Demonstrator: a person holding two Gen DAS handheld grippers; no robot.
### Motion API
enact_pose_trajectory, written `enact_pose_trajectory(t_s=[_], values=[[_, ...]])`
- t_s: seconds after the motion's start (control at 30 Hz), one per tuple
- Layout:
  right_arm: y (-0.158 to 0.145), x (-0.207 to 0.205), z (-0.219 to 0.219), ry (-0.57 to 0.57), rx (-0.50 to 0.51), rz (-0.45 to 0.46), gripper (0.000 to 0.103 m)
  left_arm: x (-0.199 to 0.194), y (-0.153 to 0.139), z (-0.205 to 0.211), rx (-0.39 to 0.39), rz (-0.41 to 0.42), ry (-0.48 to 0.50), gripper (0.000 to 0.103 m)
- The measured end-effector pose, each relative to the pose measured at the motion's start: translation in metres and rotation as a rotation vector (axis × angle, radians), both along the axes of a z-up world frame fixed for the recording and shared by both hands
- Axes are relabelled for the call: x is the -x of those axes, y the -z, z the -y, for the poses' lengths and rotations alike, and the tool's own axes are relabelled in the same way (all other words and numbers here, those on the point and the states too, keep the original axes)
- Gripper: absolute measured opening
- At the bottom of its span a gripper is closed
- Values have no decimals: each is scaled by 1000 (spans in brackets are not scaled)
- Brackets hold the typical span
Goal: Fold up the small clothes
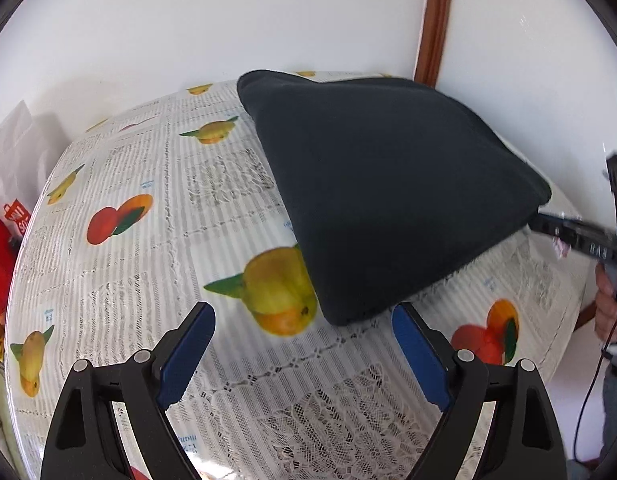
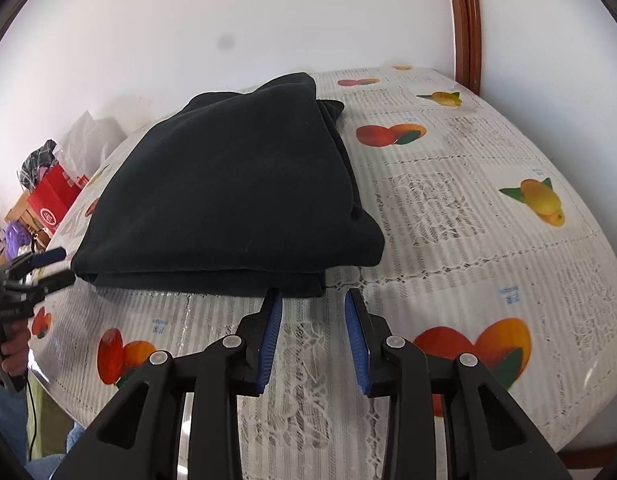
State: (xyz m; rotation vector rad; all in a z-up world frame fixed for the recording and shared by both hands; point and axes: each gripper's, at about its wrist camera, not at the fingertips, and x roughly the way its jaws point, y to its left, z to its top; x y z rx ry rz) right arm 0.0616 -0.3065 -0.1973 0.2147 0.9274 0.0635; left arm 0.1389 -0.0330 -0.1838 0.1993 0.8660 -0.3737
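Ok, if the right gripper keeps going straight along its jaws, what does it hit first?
Most likely the near edge of the folded black fabric garment. The right gripper sits just short of it with jaws open and nothing between them. Depth is unclear; it might brush the fruit-printed tablecloth first.

Your left tongs (image 1: 304,316) hover over the table (image 1: 120,280), and the folded garment (image 1: 388,192) lies just ahead of them and to their right. Your right tongs (image 2: 313,298) sit at the garment's near edge, its corner just before their tips. Beyond the garment stands the wall (image 2: 268,20). Bags (image 2: 56,196) lie off the table, left of both tongs.
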Motion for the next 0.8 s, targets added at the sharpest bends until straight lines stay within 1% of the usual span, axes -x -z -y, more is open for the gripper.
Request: enact_pose_trajectory(t_s=[0.03, 0.1, 0.17, 0.2, 0.27, 0.3, 0.33, 0.4, 0.47, 0.6, 0.8], values=[[1, -3, -1, 4, -6, 0, 33, 0, 3, 2, -15, 6, -1, 88], [3, -10, -1, 11, -17, 5, 33, -3, 7, 6, -23, 9, -5, 80], [4, -16, -1, 17, -31, 10, 33, -6, 7, 8, 8, 3, -4, 67], [5, -18, -2, 23, -33, 12, 33, -8, 7, 9, 23, 1, -6, 63], [7, -23, -2, 36, -32, 17, 31, -13, 7, 11, 62, -20, 16, 36], [6, -26, -1, 31, -39, 22, 22, -14, 7, 12, 82, -30, 33, 30], [6, -30, -2, 24, -49, 28, 19, -15, 7, 13, 90, -27, 35, 27], [5, -37, -5, 20, -25, 35, 17, -16, 5, 15, 57, 11, 20, 25], [5, -48, -13, 5, 0, 37, 17, -18, 5, 13, 43, 27, 8, 24], [6, -68, -24, -15, -2, 34, 17, -26, 5, 0, 45, 25, -27, 24], [7, -99, -56, -71, -23, 33, 17, -39, 1, -31, 34, 19, -126, 24]])
